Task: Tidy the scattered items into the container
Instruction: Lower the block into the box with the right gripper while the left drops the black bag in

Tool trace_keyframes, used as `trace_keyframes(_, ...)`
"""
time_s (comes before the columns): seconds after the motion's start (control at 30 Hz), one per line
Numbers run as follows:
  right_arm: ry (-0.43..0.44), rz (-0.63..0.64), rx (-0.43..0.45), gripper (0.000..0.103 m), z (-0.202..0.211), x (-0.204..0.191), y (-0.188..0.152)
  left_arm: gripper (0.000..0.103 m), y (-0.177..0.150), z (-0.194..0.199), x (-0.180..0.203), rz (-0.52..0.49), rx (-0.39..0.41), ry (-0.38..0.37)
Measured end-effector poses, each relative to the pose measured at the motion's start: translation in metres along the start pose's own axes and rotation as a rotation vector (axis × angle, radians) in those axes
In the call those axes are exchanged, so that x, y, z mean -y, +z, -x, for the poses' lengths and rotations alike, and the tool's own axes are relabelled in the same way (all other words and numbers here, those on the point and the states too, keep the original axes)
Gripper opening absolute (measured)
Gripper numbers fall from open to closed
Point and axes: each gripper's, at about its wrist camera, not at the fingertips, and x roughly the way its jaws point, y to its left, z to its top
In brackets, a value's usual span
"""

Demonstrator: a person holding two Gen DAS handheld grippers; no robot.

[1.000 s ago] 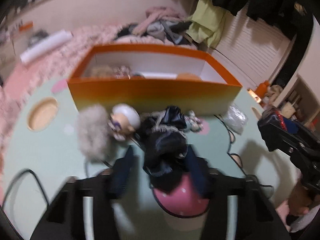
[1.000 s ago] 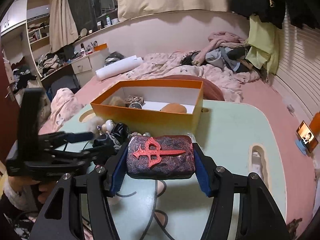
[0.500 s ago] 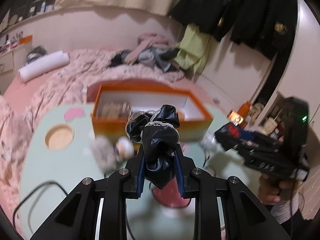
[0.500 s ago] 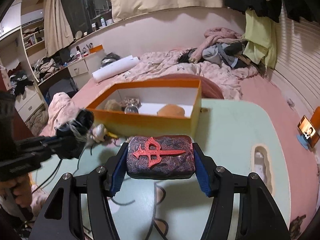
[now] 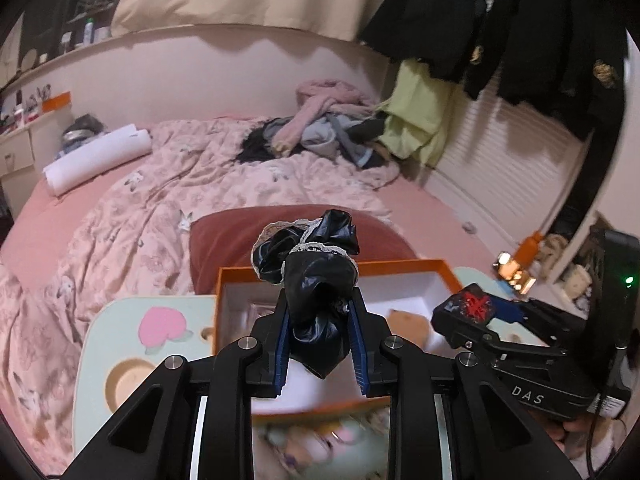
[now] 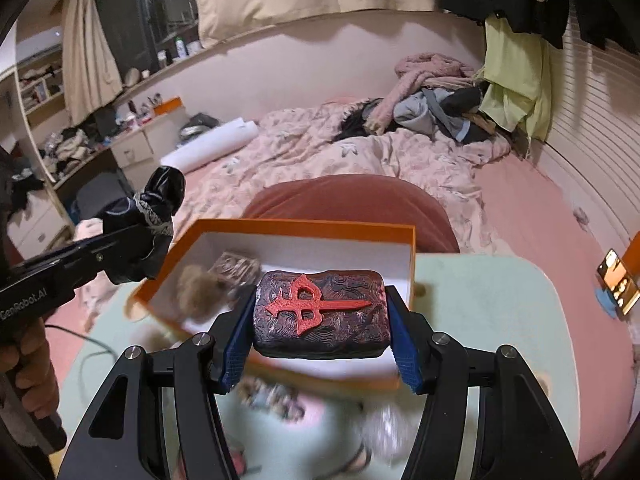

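Note:
My left gripper (image 5: 319,320) is shut on a black doll dress (image 5: 316,276) with white lace trim, held up over the near part of the orange box (image 5: 404,267). The dress also shows in the right wrist view (image 6: 154,216), left of the orange box (image 6: 304,227). My right gripper (image 6: 320,324) is shut on a dark red case with a red cross emblem (image 6: 320,312), above the box's near wall. That case shows in the left wrist view (image 5: 470,304) at the box's right. Inside the box lie a furry tan item (image 6: 198,292) and a patterned case (image 6: 236,266).
The box stands on a pale green table (image 6: 484,304) with cut-out holes (image 5: 126,380). Blurred small items (image 6: 276,398) lie on the table in front of the box. A pink bed with clothes (image 5: 320,136) lies behind.
Both grippers have risen and moved forward to above the box, each still holding its item. The doll and fluffy wig left on the table have dropped out of the left view.

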Motion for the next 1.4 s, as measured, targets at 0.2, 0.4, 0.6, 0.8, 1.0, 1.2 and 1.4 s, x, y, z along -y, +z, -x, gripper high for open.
trace_keyframes(0.2, -0.054, -0.020, -0.060, 0.061, -0.032, 0.004, 0.011, 0.059, -0.008, -0.017, -0.010, 0.046, -0.012, 0.022)
trace_keyframes(0.4, -0.068, -0.016, 0.018, 0.068, -0.011, 0.001, 0.009, 0.074, -0.018, 0.004, -0.008, 0.036, 0.034, 0.043)
trace_keyframes(0.6, -0.001, -0.019, 0.023, 0.069, 0.021, -0.007, -0.012, 0.078, -0.046, 0.034, -0.004, 0.027, -0.001, 0.050)
trace_keyframes(0.8, -0.014, -0.011, -0.015, 0.069, 0.041, -0.008, -0.053, 0.080, -0.103, 0.046, 0.004, 0.006, -0.093, 0.085)
trace_keyframes(1.0, 0.003, -0.006, -0.070, 0.069, 0.045, -0.014, -0.079, 0.080, -0.143, 0.033, 0.017, -0.010, -0.180, 0.100)
trace_keyframes(1.2, -0.006, -0.001, -0.163, 0.069, 0.024, -0.021, -0.104, 0.097, -0.152, 0.024, 0.015, -0.004, -0.213, 0.161)
trace_keyframes(1.4, -0.129, 0.070, -0.176, 0.082, 0.017, -0.029, -0.109, 0.103, -0.155, 0.020, 0.016, -0.014, -0.220, 0.185)
